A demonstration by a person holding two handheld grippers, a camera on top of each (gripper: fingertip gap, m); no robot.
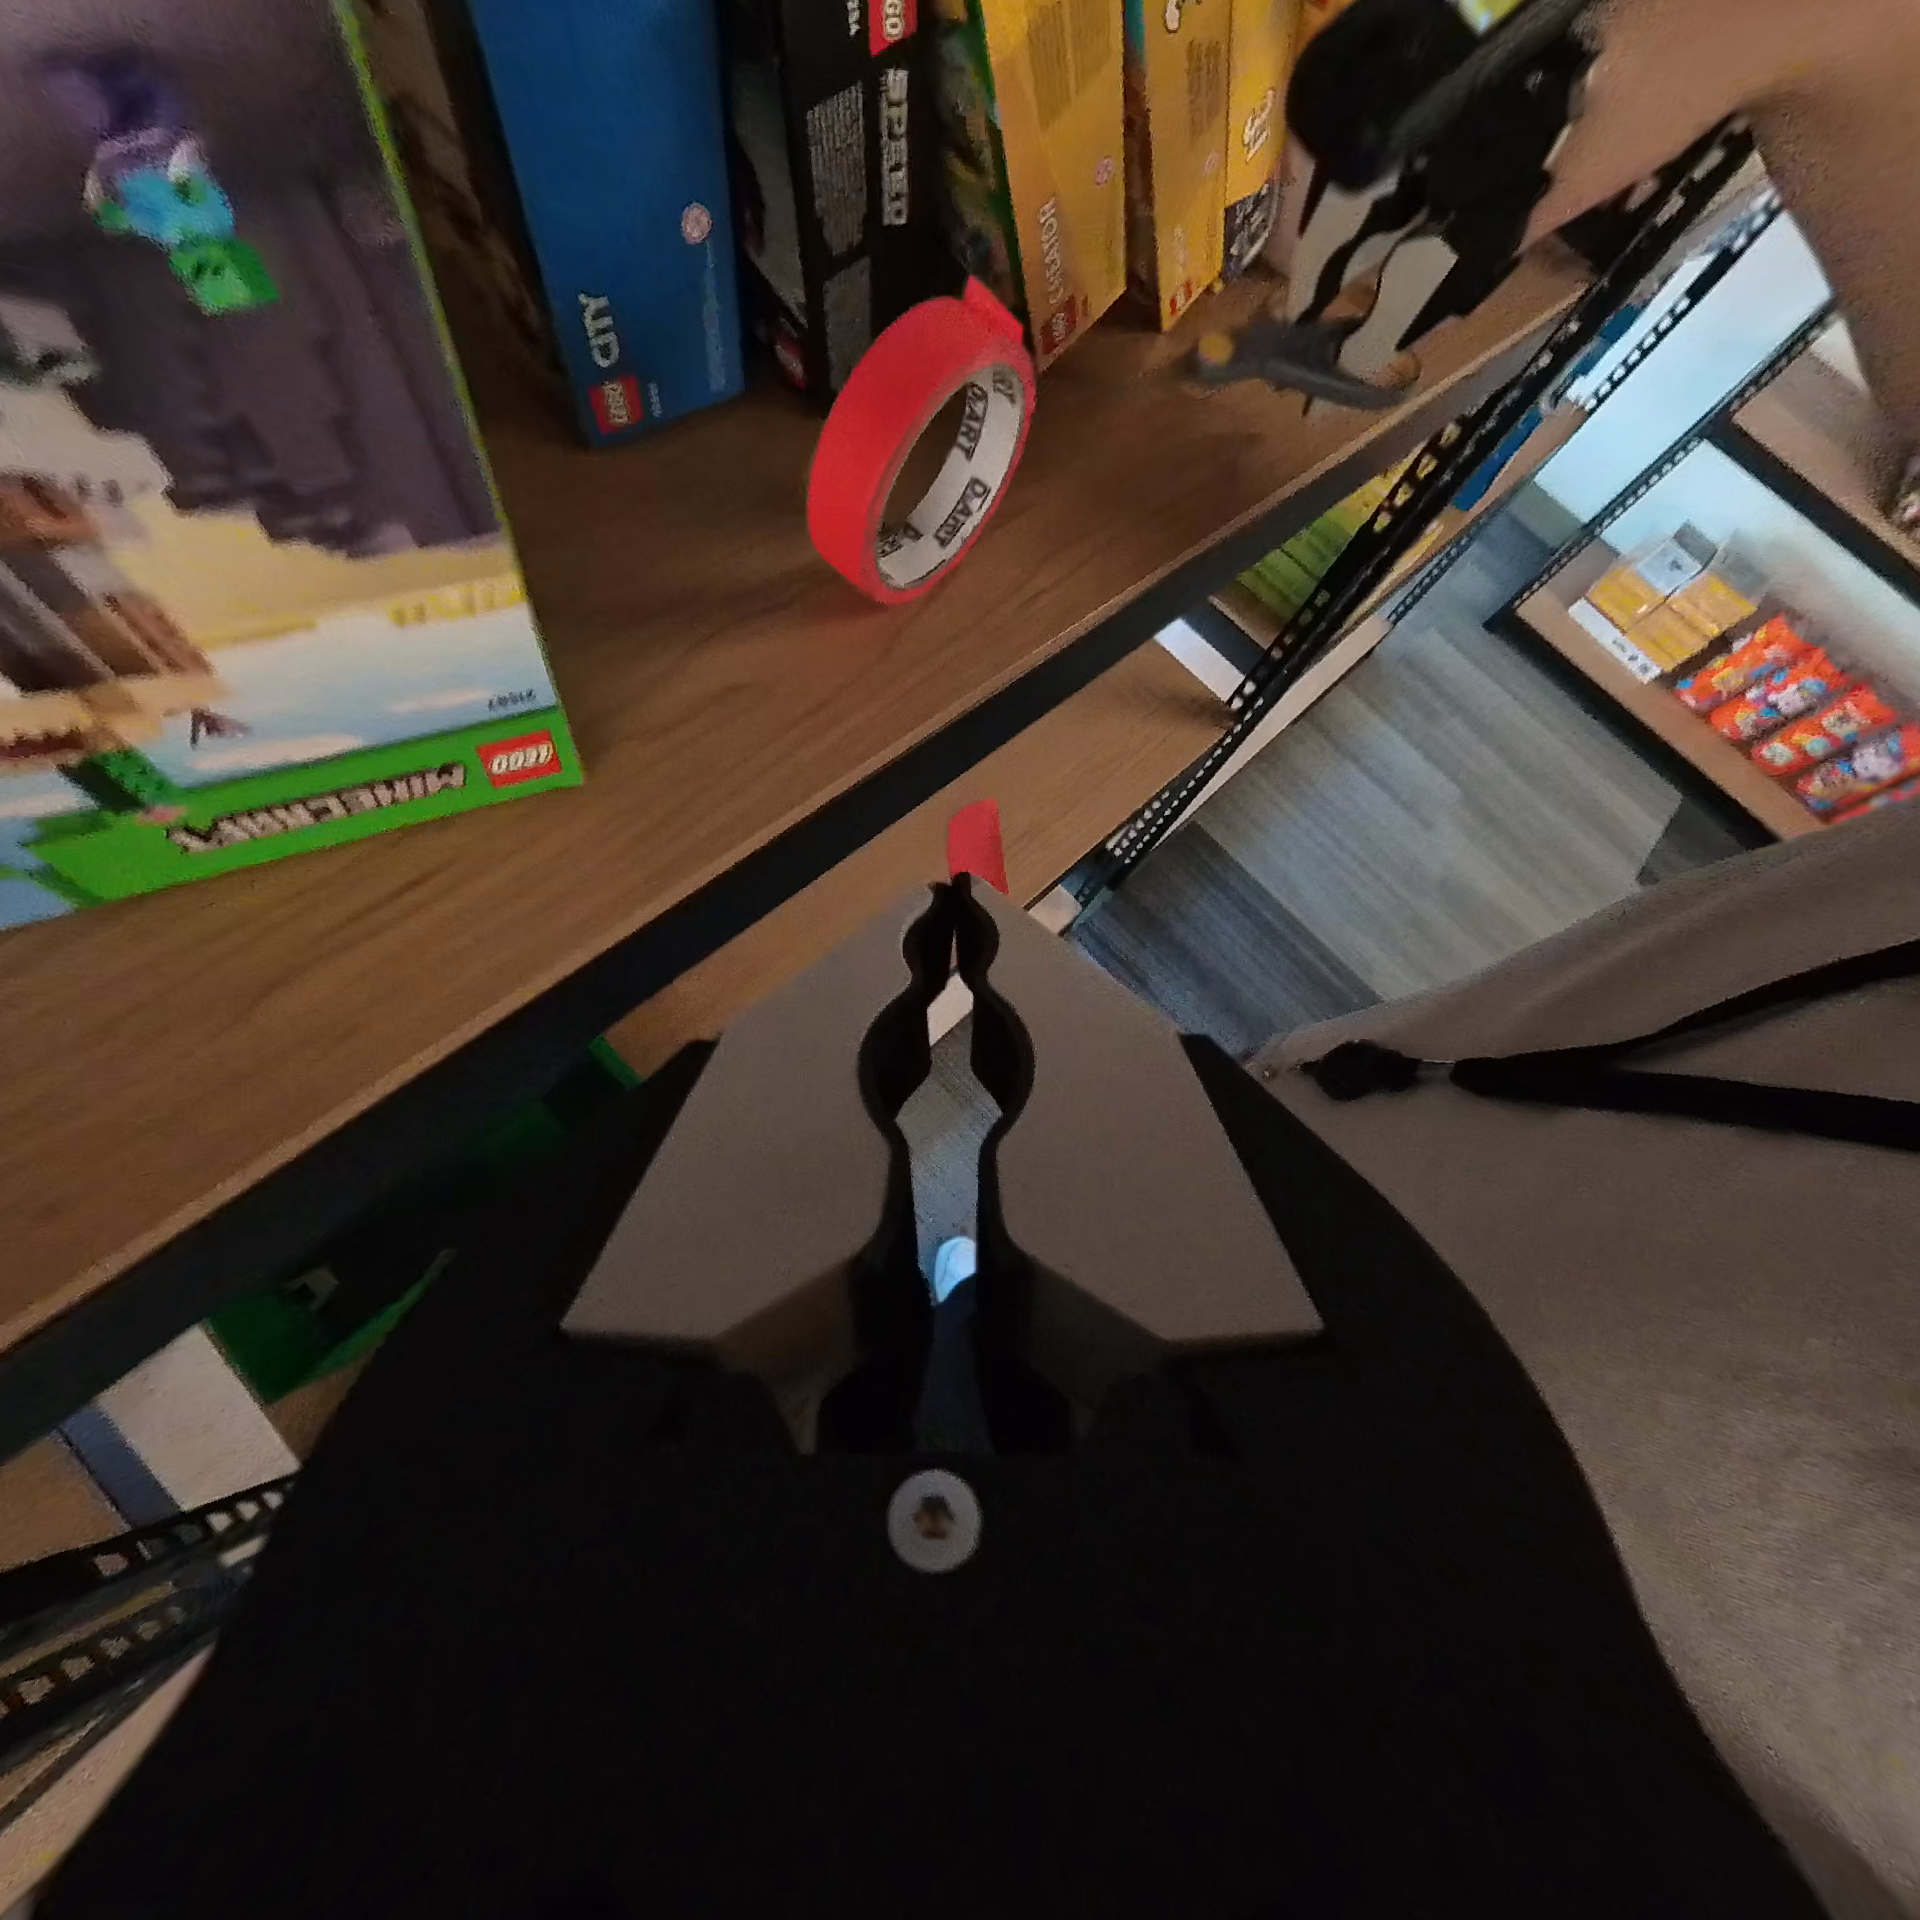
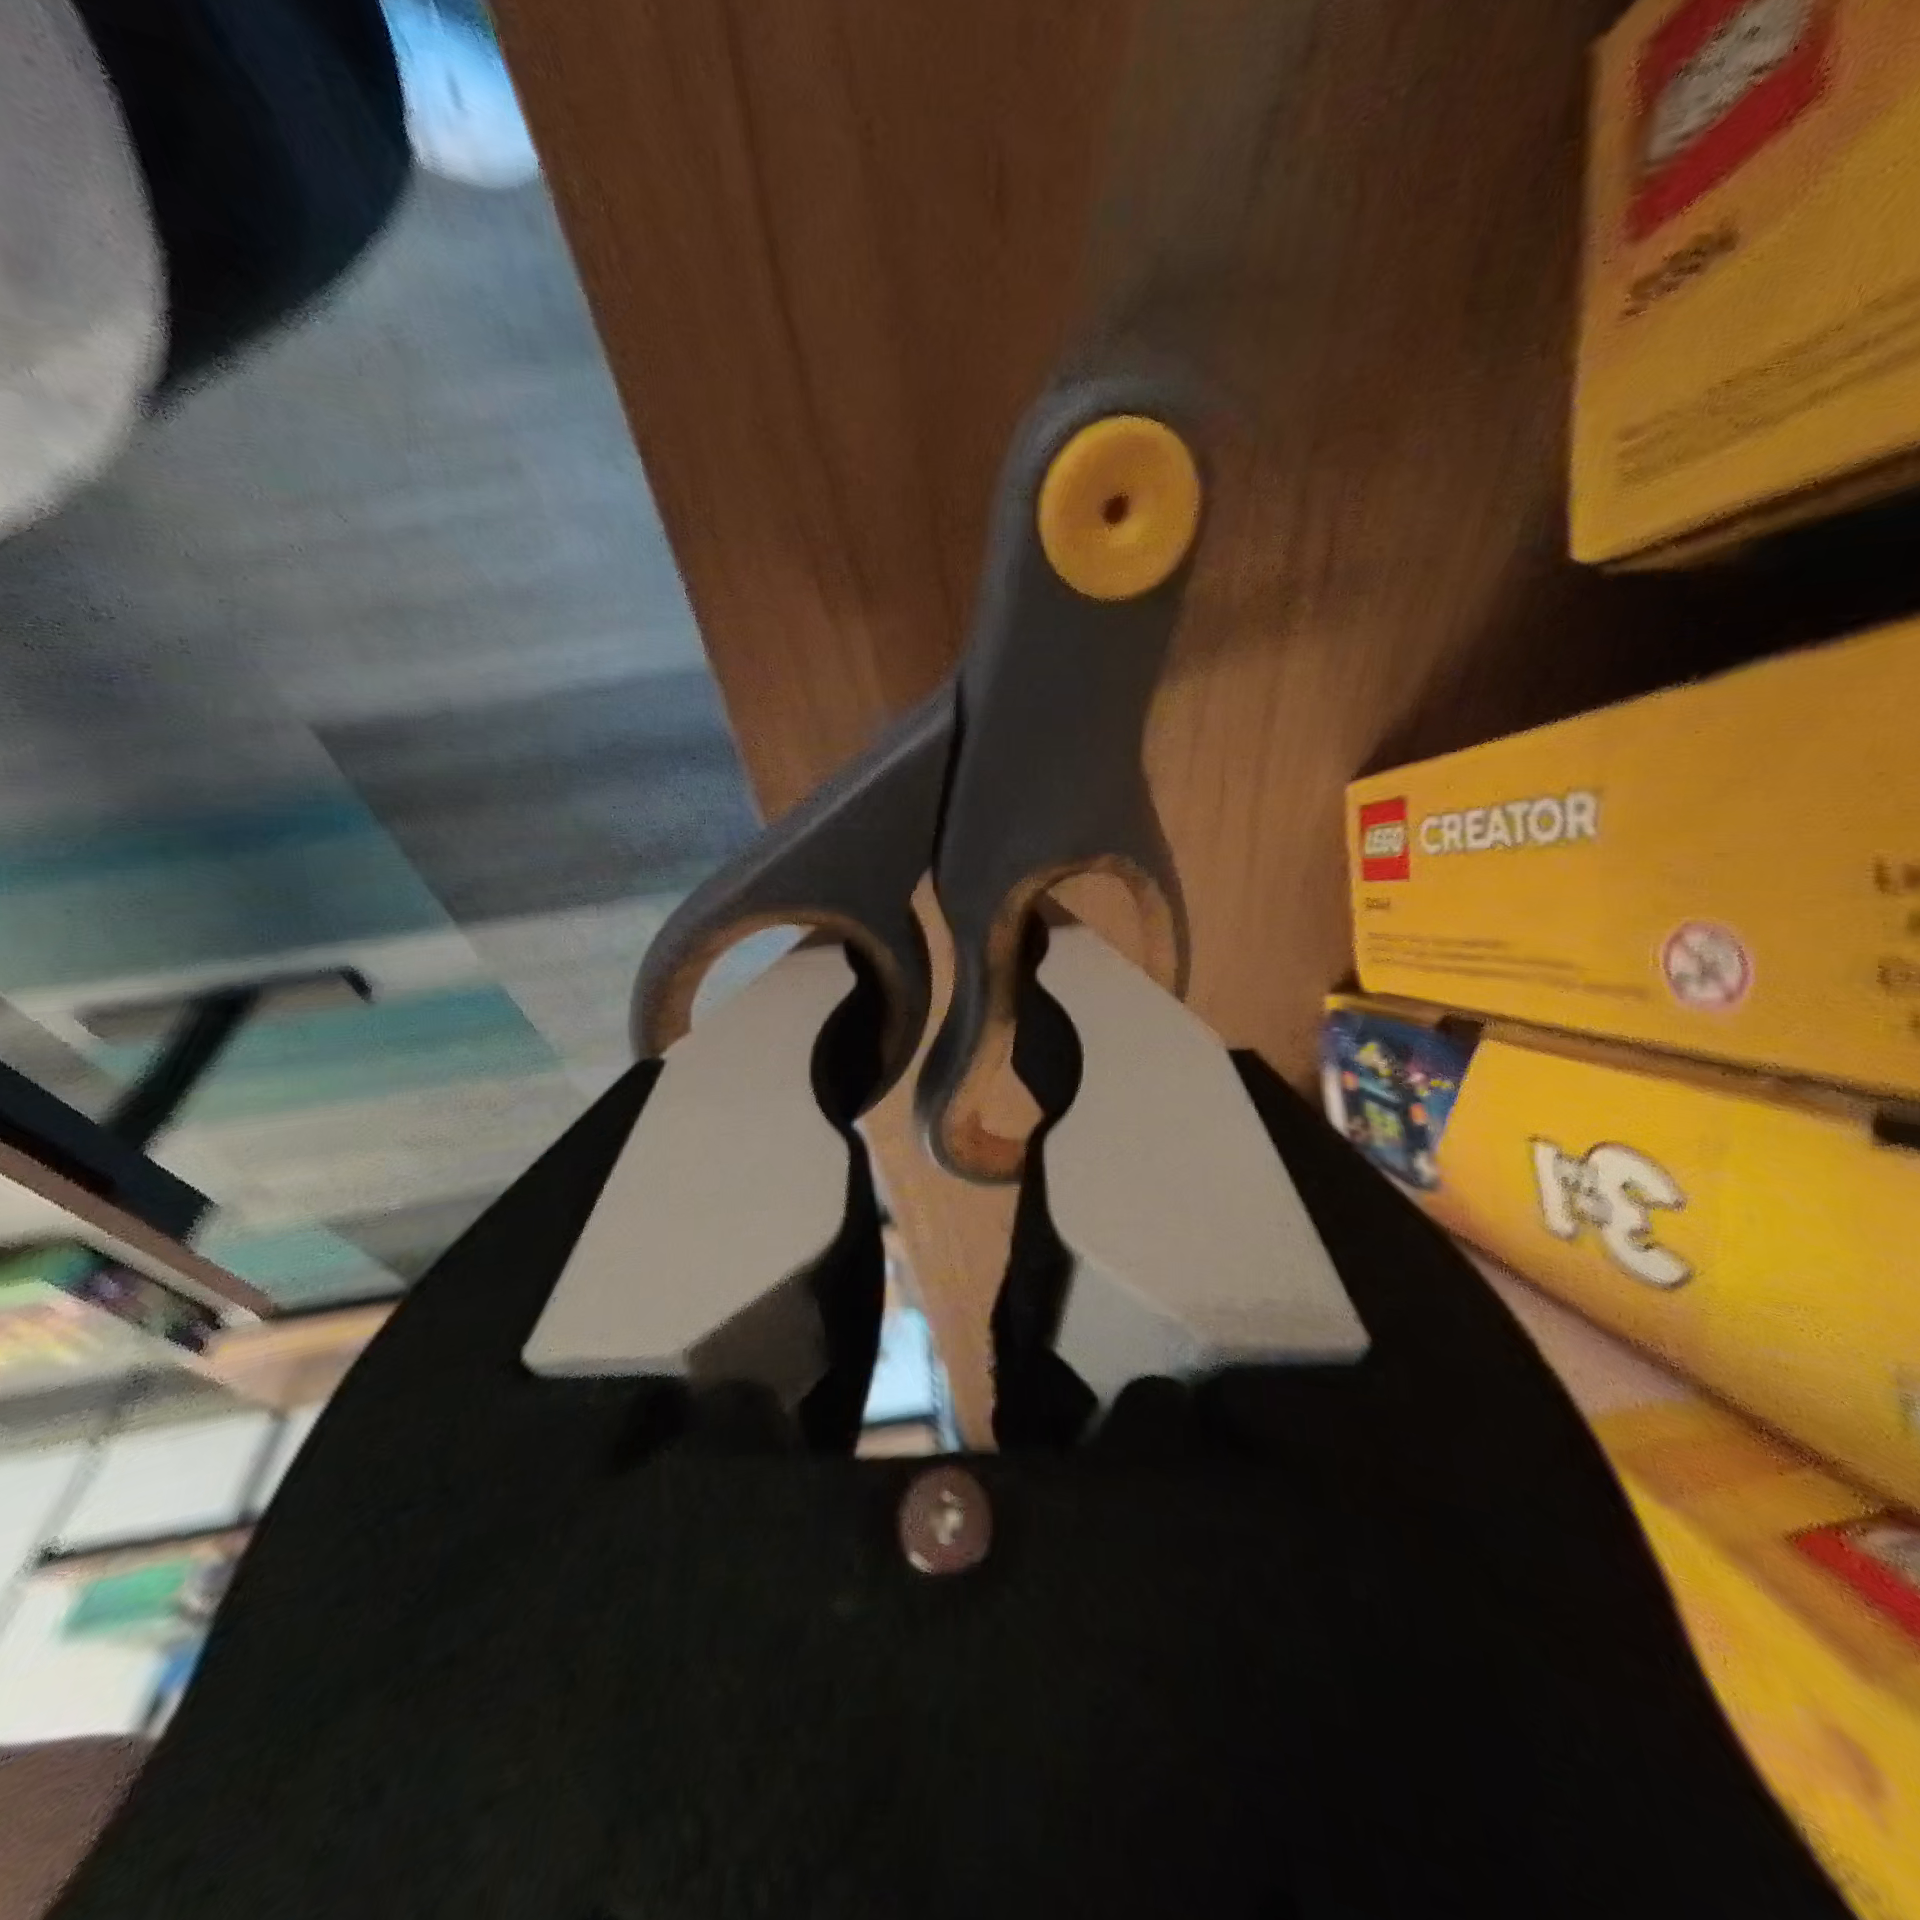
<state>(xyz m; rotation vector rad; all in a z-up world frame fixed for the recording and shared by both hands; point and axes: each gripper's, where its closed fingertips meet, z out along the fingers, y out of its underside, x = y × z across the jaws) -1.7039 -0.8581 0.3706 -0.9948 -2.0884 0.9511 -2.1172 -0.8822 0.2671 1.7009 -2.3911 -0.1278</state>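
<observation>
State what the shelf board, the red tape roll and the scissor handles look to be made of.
Shelf board: wood-grain laminate or veneer, matt, dark edge; which one is unclear.
Red tape roll: matt red, paper-like tape on a white, probably cardboard core.
Scissors: smooth grey handles, likely plastic, with a yellow pivot cap.

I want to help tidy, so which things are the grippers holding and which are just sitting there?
Held: left gripper pinching a red tape scrap; right gripper gripping the scissors.
Just sitting: red tape roll, toy boxes, on the shelf.
</observation>
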